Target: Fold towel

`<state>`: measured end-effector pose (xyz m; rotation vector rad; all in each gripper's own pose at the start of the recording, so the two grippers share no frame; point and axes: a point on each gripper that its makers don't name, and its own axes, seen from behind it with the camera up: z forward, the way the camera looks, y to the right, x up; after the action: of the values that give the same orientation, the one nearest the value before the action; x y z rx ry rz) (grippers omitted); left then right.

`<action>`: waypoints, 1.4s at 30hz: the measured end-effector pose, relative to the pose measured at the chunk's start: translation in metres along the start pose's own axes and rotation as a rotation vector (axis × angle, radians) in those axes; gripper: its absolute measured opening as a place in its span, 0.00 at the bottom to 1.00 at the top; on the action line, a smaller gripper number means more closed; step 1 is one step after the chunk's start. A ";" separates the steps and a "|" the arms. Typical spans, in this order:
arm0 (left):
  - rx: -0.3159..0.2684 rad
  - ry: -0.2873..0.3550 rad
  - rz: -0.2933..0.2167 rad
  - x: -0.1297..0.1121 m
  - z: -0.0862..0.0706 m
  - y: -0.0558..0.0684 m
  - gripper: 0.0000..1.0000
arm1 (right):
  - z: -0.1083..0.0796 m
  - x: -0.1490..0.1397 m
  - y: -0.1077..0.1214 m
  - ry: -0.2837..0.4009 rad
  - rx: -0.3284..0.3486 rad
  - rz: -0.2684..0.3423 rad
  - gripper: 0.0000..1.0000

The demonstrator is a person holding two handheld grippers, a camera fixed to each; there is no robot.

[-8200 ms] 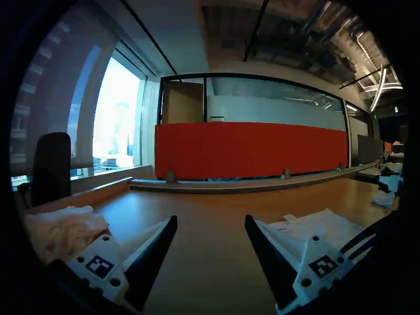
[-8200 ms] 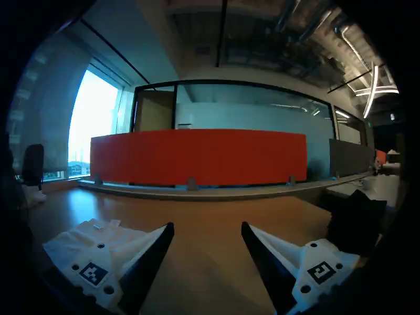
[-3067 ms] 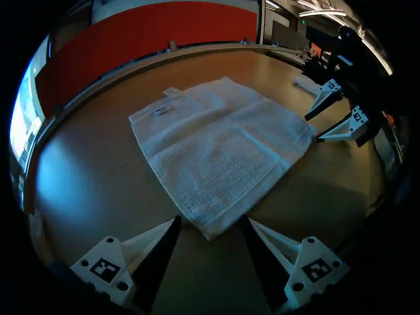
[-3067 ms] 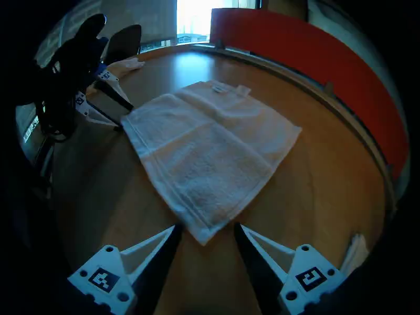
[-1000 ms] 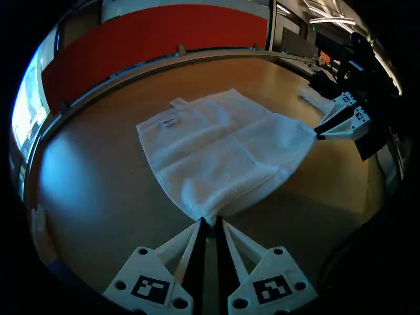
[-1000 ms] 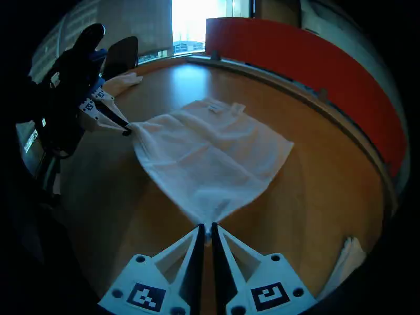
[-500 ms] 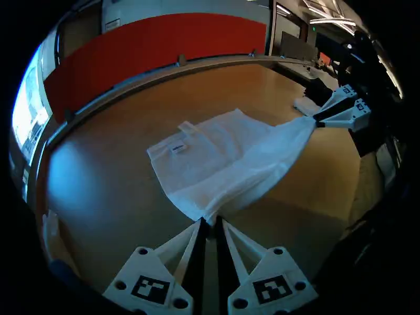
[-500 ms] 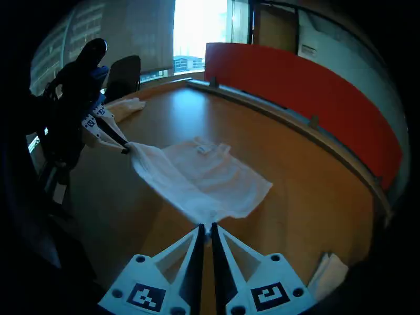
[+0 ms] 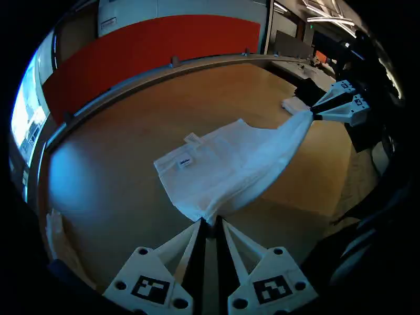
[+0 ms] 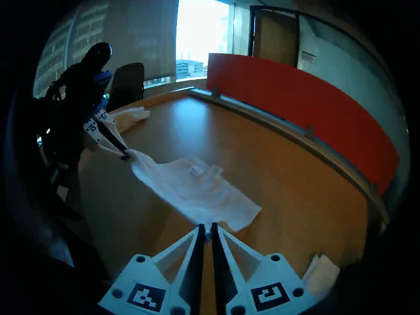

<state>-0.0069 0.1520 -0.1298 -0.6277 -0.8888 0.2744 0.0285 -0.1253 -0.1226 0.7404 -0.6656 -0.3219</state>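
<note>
Fingers [image 9: 178, 252] of the left gripper [image 9: 210, 220] are seen drawn almost fully together, and one near corner of the white towel [image 9: 231, 163] is pinched between their tips. The right gripper [image 10: 206, 227] is closed in the same way on the other near corner. Between the two, the near edge of the towel is held up off the desk [image 9: 121, 136] and hangs in a shallow sag. The far part, where a small tag is sewn, rests on the wood about the middle of the desk, well short of the far edge where a red partition [image 9: 157, 47] stands. The cloth is judged to be light, soft and quite limp: no shape is held by it, and it drapes wherever it is not supported. It is neither fragile nor slippery, since the terry pile is easily gripped. Hold is best taken at the hemmed corners, as is done now. The two corners would need to be drawn apart enough for the raised edge to be laid straight along the far edge.
</note>
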 end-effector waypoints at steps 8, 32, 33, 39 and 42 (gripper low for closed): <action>0.002 -0.001 -0.001 0.001 -0.015 0.014 0.13 | -0.018 0.003 -0.002 0.003 -0.003 -0.001 0.09; 0.009 -0.045 -0.100 0.008 -0.003 0.011 0.13 | -0.001 0.006 0.012 0.000 0.001 -0.022 0.10; 0.009 -0.045 -0.104 0.010 0.000 0.008 0.13 | 0.002 0.006 0.014 -0.001 0.000 -0.023 0.09; 0.014 -0.058 -0.113 0.022 0.022 -0.010 0.13 | 0.021 0.012 0.030 -0.001 -0.010 -0.024 0.09; 0.014 -0.061 -0.120 0.029 0.033 -0.019 0.13 | 0.031 0.012 0.039 -0.008 -0.016 -0.024 0.09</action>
<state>-0.0163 0.1634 -0.0842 -0.5529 -0.9791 0.1924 0.0185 -0.1201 -0.0729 0.7326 -0.6611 -0.3515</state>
